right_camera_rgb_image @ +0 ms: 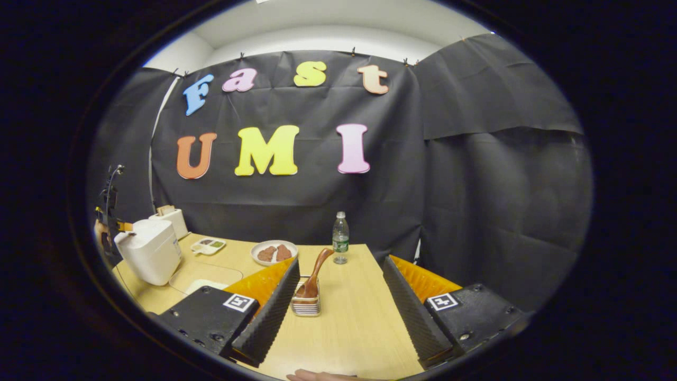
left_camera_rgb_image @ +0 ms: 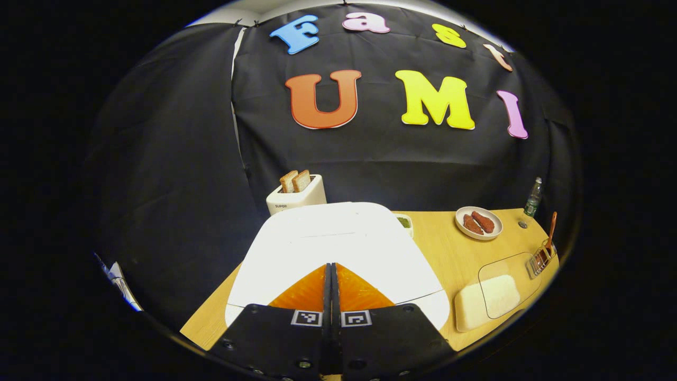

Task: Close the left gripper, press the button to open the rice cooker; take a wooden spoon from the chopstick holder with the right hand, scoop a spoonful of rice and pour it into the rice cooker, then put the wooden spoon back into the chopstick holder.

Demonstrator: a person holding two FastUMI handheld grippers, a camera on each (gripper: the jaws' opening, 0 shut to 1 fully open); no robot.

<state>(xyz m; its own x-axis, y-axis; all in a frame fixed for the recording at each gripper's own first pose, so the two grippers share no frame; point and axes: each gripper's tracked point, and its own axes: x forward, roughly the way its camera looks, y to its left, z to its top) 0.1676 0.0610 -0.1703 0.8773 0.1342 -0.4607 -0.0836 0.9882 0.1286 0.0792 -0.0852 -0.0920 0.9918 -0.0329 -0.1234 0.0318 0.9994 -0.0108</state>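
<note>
Resting on a wooden bench in front of the booth's black cloth wall:

1. Left tool: fingers pressed together with nothing between them, tips held over the front of the rice cooker's lid; contact with the lid cannot be told.
2. Rice cooker: white, lid down, at the left end of the bench; in the right gripper view it stands at the far left.
3. Right tool: fingers spread wide, gripping nothing, pointed at the chopstick holder from the bench's near edge and well apart from it.
4. Chopstick holder: small ribbed container near the middle of the bench, seen between the spread fingers; in the left gripper view it sits at the right edge.
5. Wooden spoon: standing in the chopstick holder, handle leaning up and to the right.
6. Rice: white heap in a shallow tray by the front edge, right of the cooker, partly under a clear lid.
7. Toaster: white, two bread slices upright in it, behind the cooker at the back edge.
8. Plate: round, white, two reddish-brown pieces on it, toward the back edge.
9. Bottle: clear, upright, near the back right corner.
10. Small divided dish: green contents, between cooker and plate.
</note>
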